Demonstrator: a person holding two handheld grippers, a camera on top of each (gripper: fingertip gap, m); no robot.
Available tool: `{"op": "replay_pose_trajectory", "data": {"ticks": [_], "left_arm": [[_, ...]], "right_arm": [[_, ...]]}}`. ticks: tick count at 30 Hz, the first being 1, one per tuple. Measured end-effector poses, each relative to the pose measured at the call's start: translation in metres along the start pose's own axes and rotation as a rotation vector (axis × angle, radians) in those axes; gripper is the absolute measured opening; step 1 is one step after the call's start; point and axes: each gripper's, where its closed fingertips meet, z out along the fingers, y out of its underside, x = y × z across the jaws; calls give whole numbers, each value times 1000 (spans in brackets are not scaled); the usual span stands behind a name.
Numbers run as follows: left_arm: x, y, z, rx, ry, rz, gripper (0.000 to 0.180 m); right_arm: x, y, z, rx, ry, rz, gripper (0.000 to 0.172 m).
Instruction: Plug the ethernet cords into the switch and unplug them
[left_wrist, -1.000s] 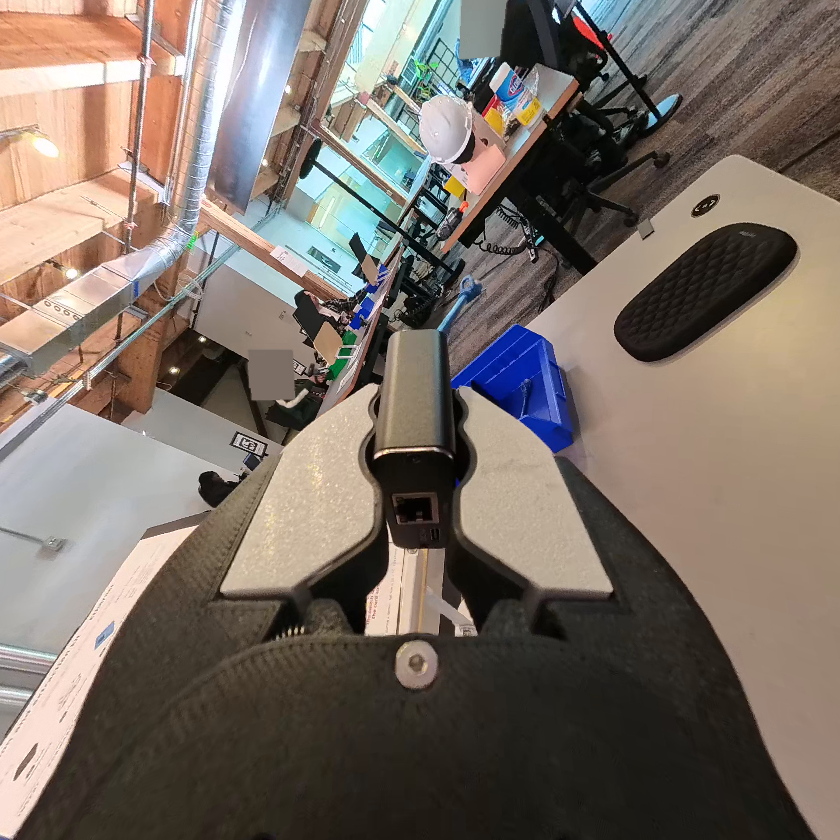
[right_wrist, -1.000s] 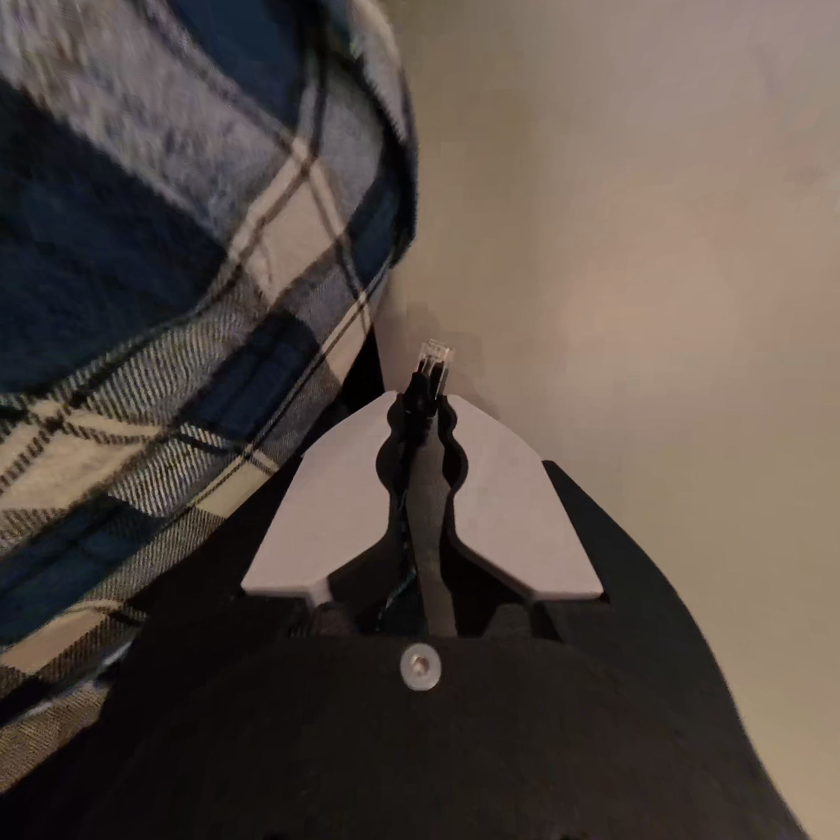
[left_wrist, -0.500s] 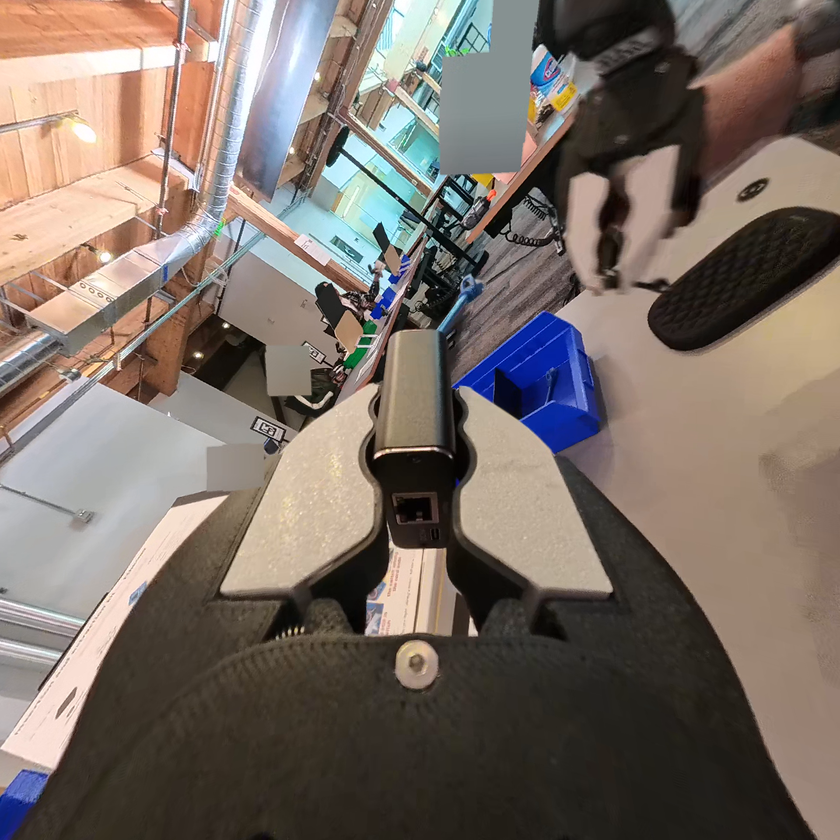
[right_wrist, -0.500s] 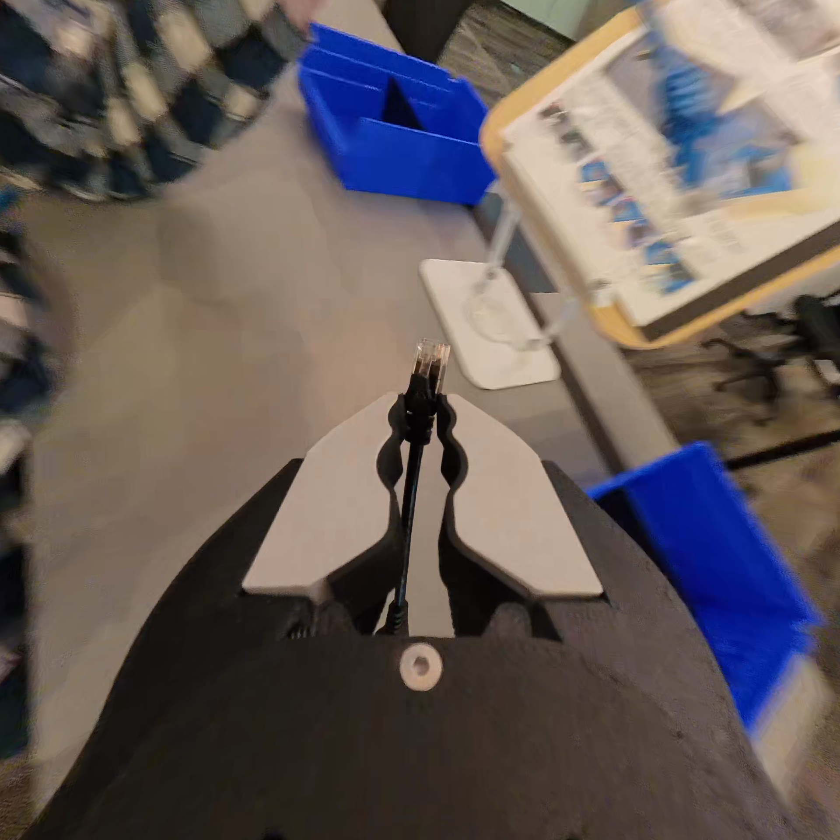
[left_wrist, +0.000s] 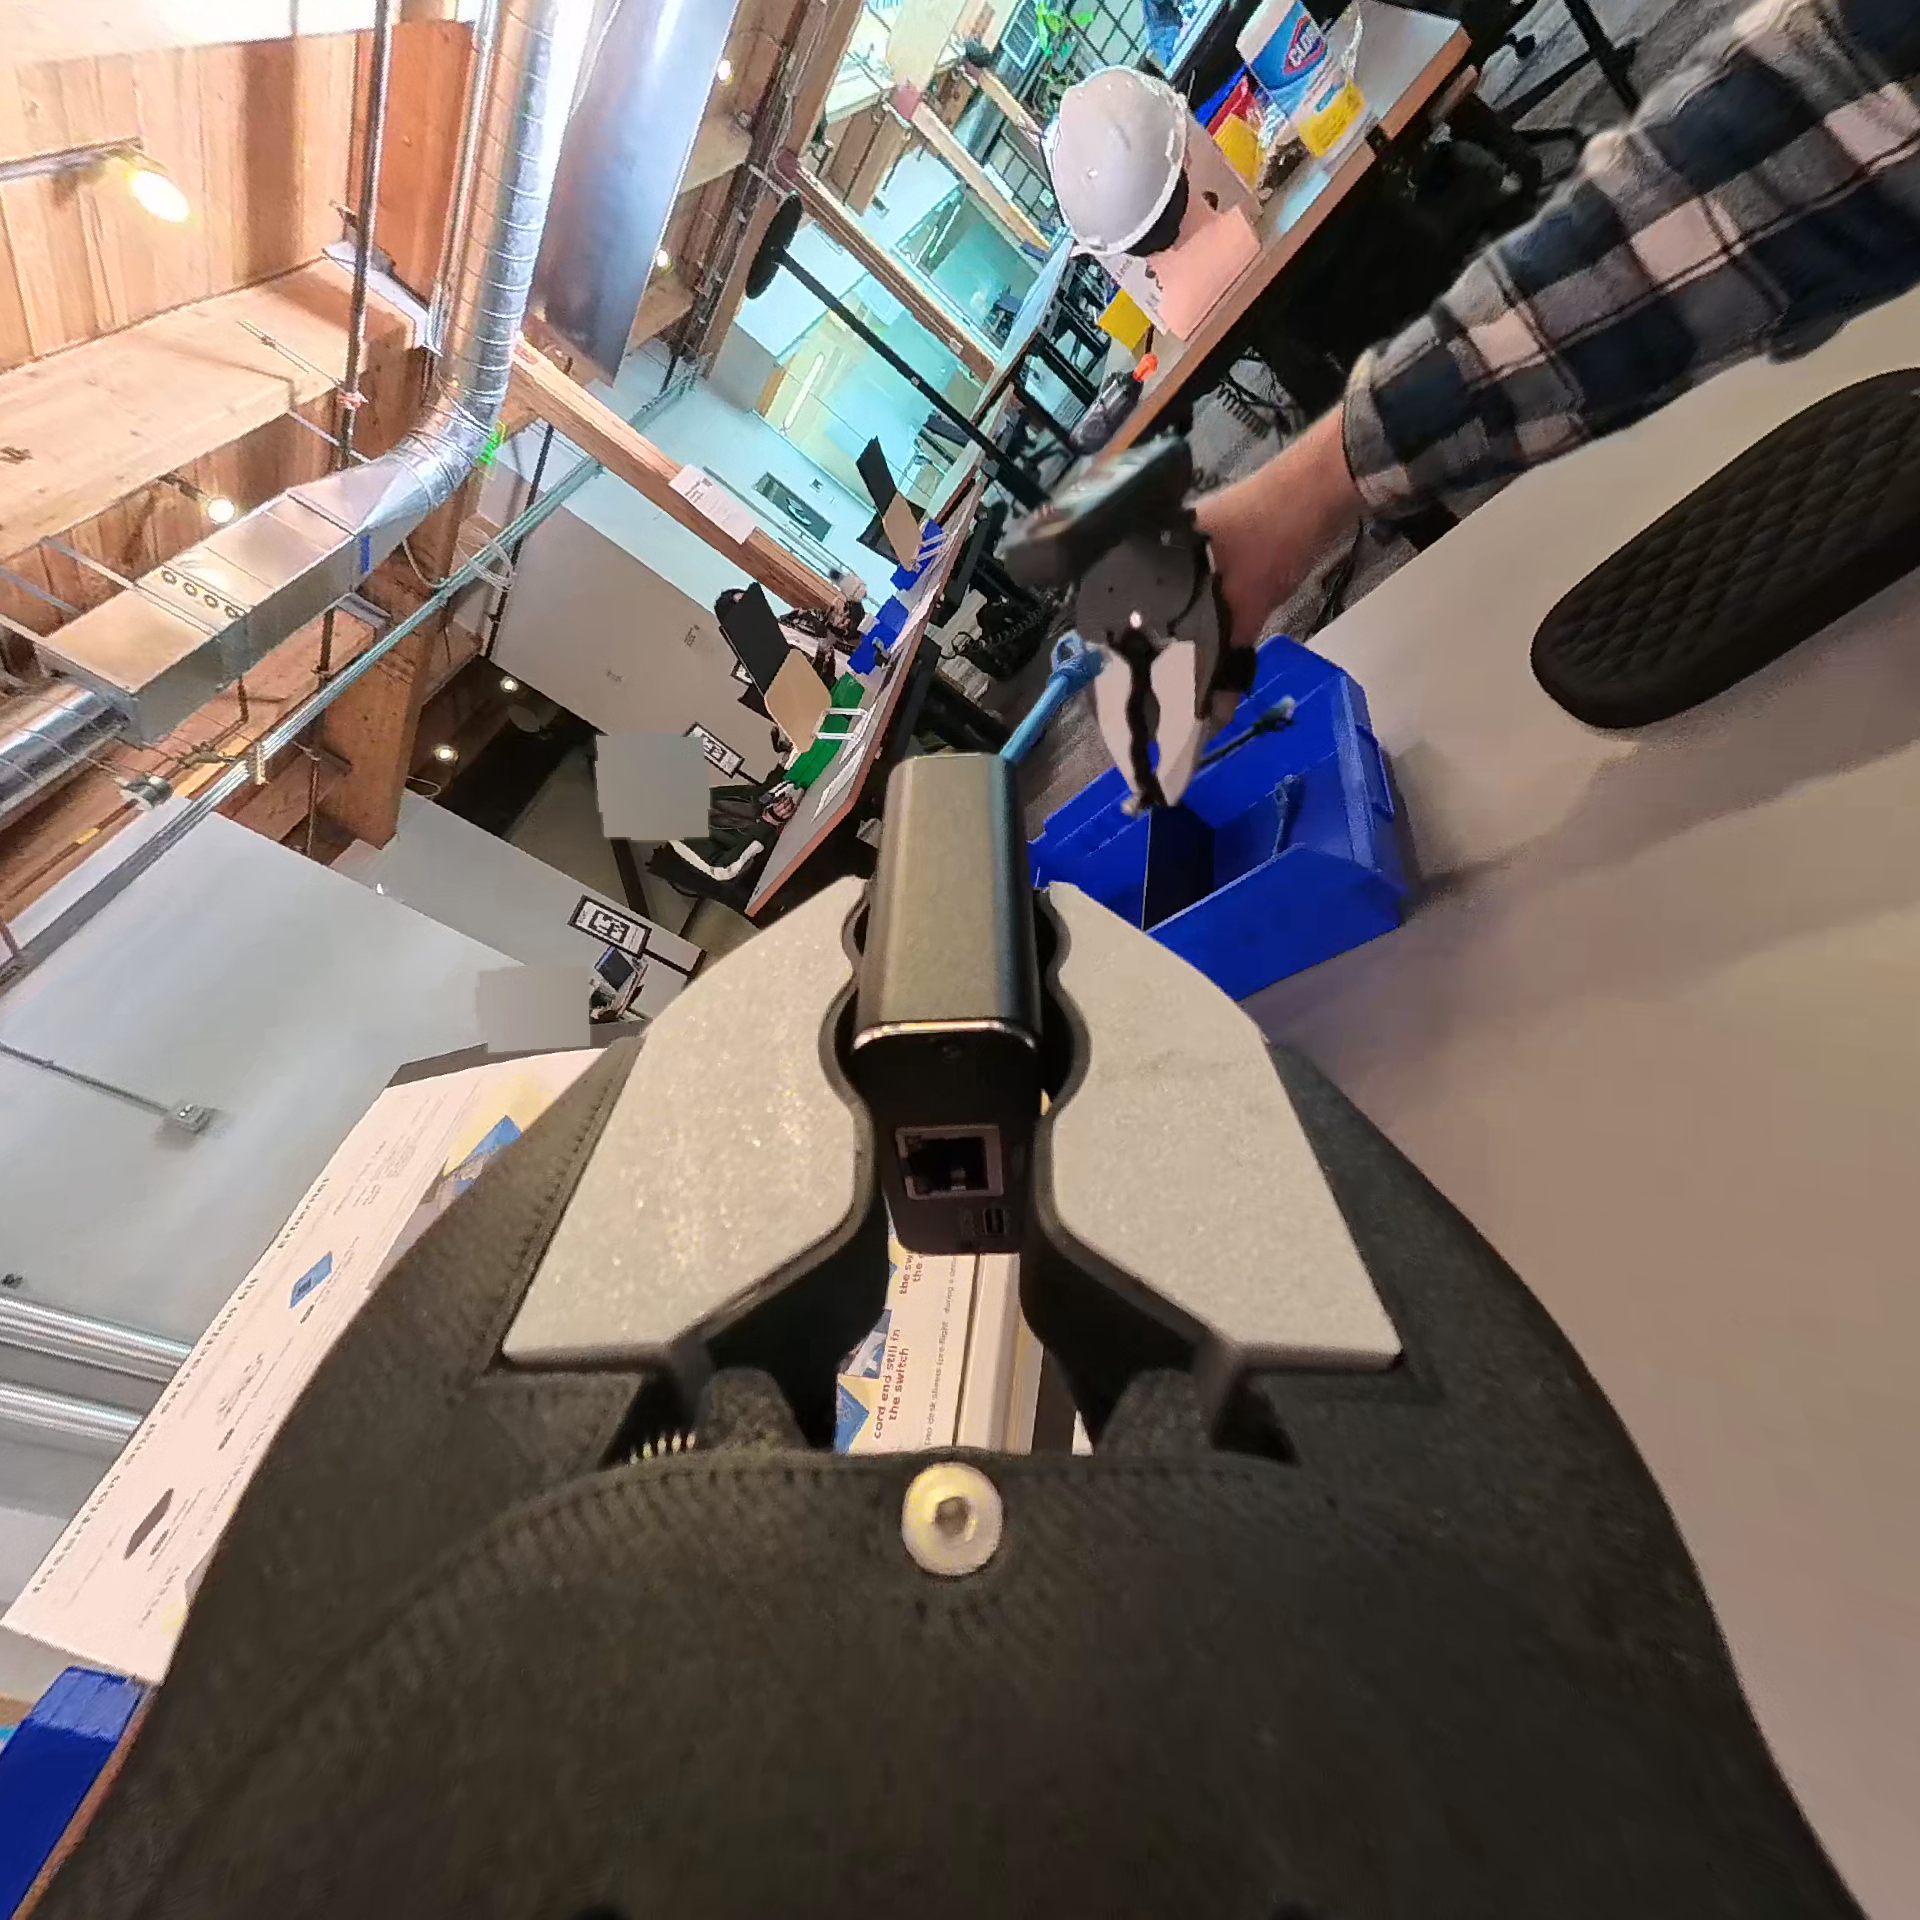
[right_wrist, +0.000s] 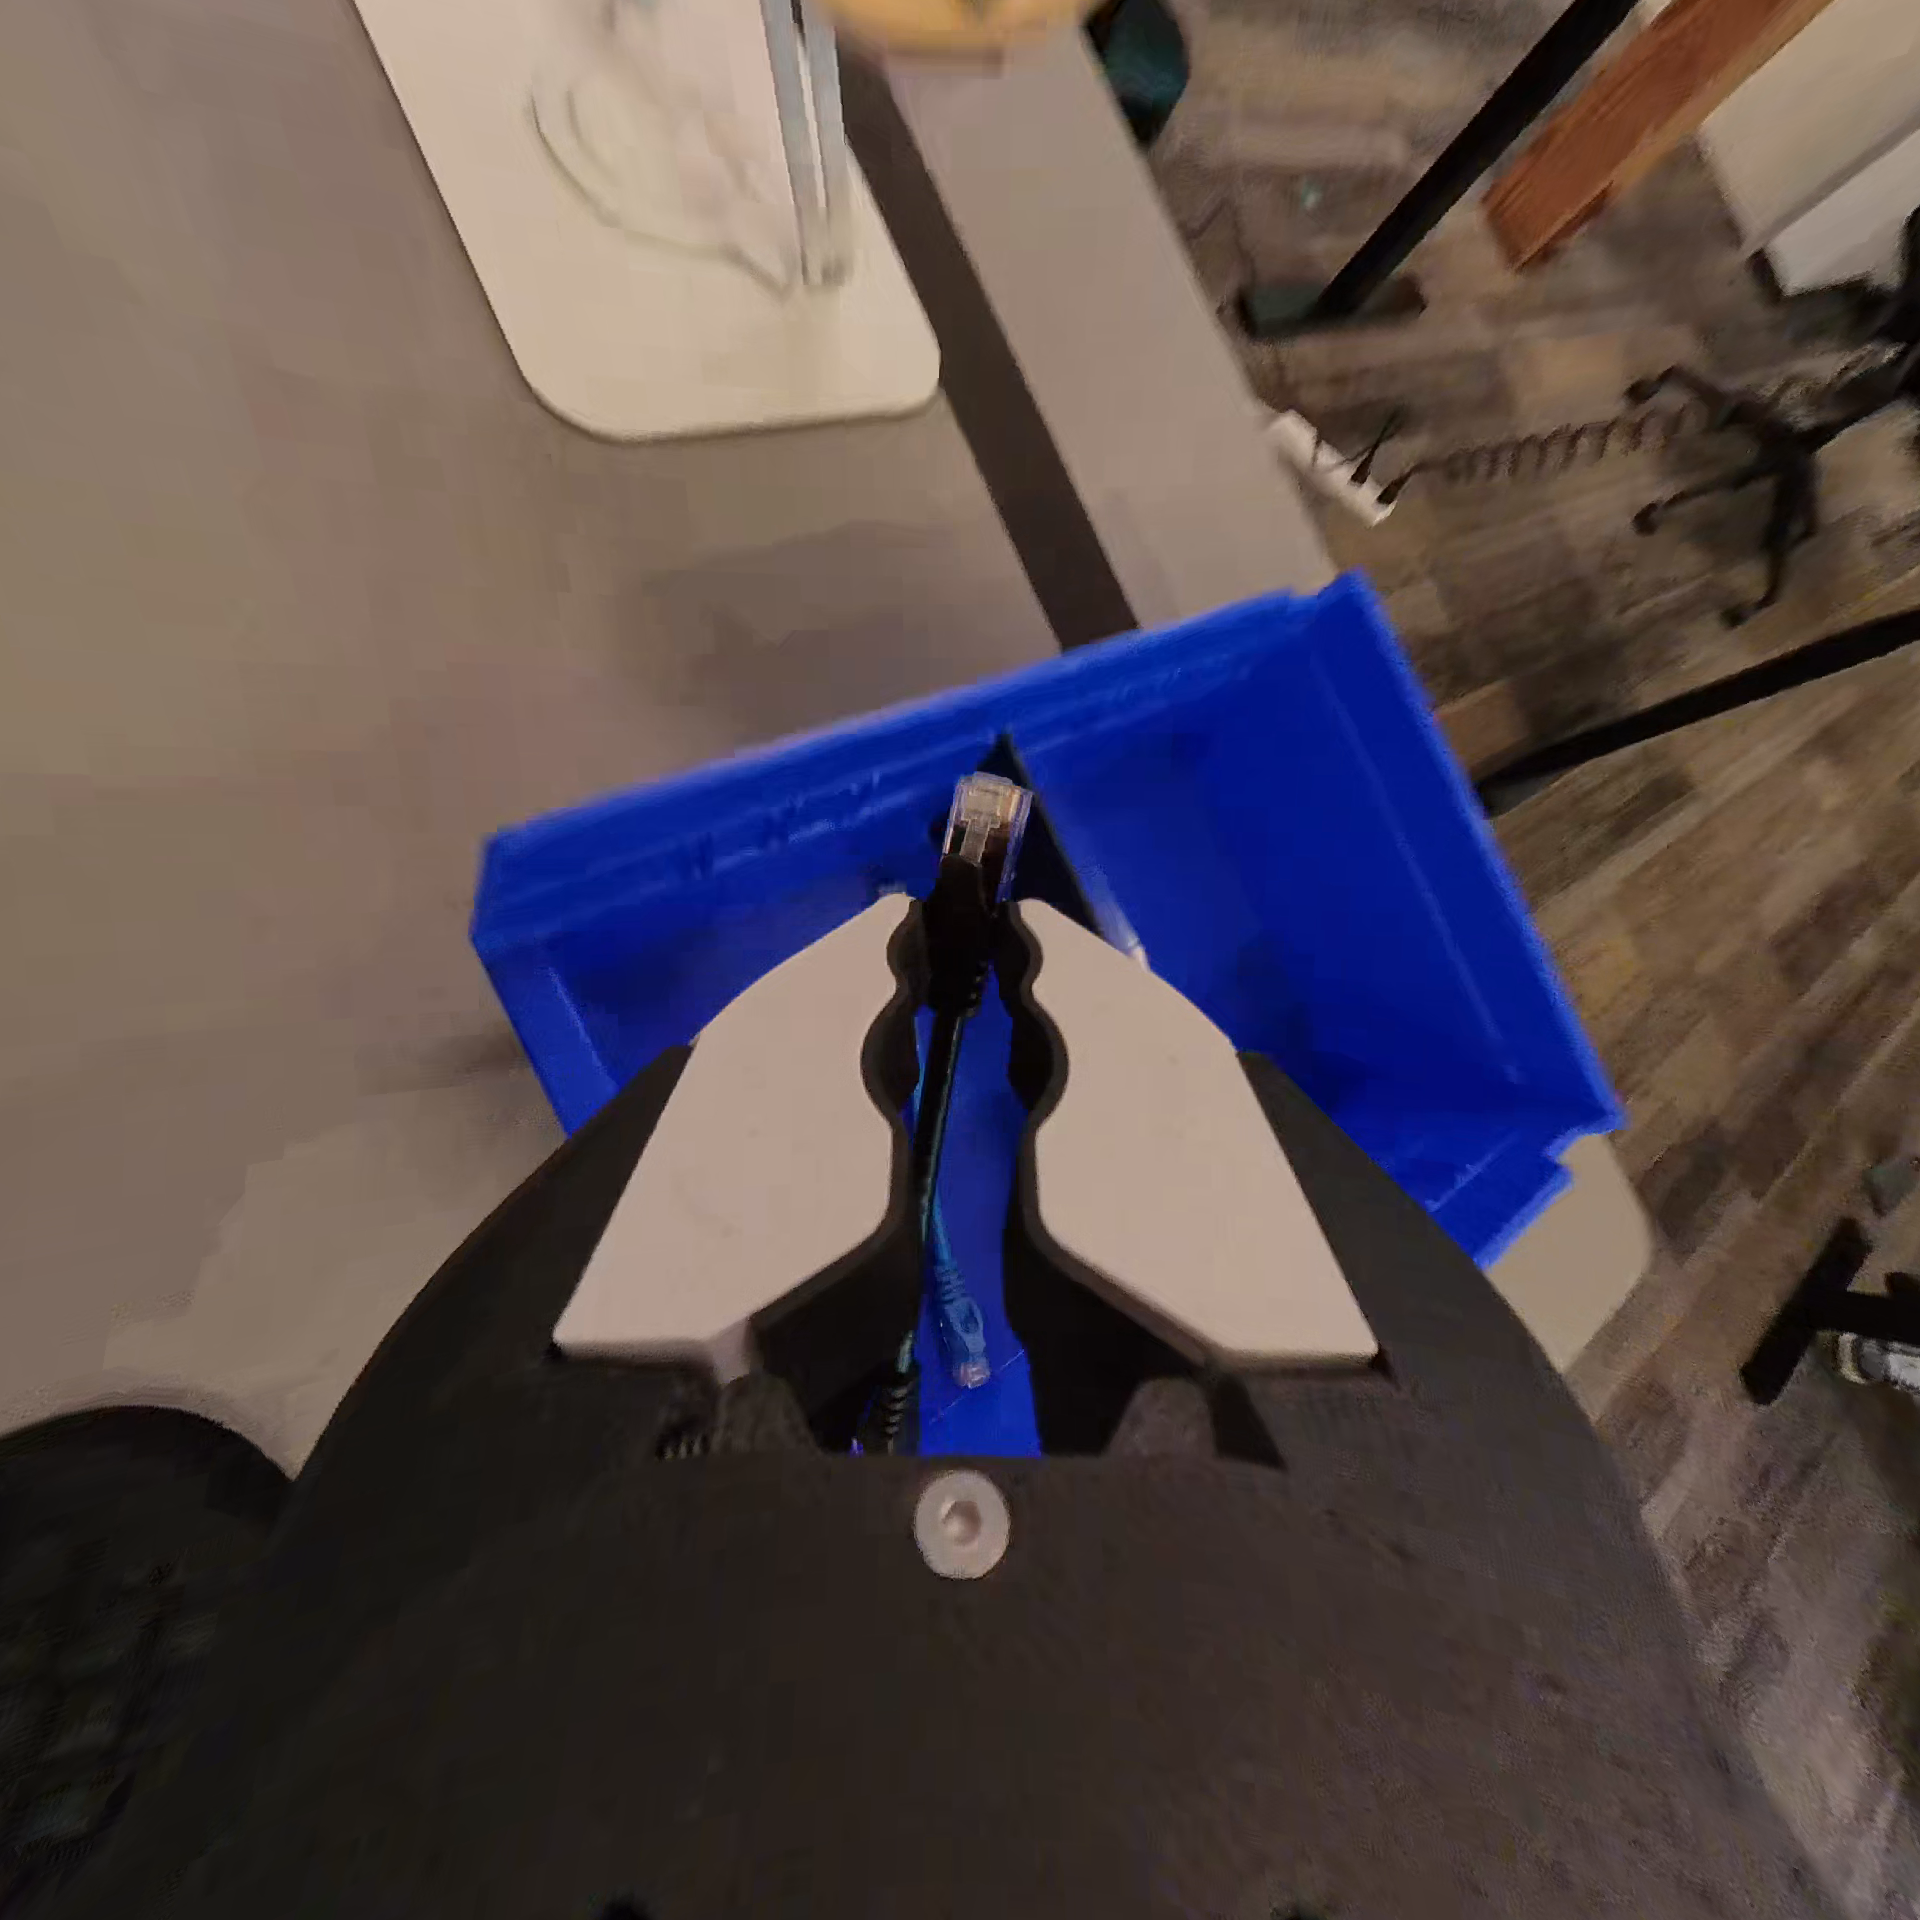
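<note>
Presently the left gripper (left_wrist: 948, 925) clamps the small rigid switch (left_wrist: 951, 940) aloft; the right gripper (right_wrist: 961, 914) pinches the limp black cord (right_wrist: 940, 1060) by its boot, above the blue bin (right_wrist: 1299, 831) at the tabletop's edge. Its clear plug looks brittle.

The left wrist view looks forward along its own fingers, rolled hard so the ceiling ducts lie at 9 to 11 o'clock and the grey table (left_wrist: 1610, 1195) runs along 3 o'clock. It sits low and close over the table, facing across it into the room. The right wrist view looks steeply down from close above the blue bin (right_wrist: 1299, 852), the table (right_wrist: 260, 623) filling 9 to 12 o'clock and the floor 1 to 5 o'clock. Both views share the blue bin (left_wrist: 1299, 894), at 1 o'clock in the left view, and the table. The left view also takes in the right gripper (left_wrist: 1148, 800) above the bin at 1 o'clock.
</note>
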Motion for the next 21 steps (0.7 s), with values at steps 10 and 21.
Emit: {"op": "replay_pose_trajectory", "data": {"ticks": [10,21], "left_arm": [[3,3,10,51,38,-38,26],[-26,-15,-27,266,-9,-188,26]], "right_arm": [[-28,-87,-40,259,37,-106,65],[-108,-233,-165,699,21,-400,59]]}}
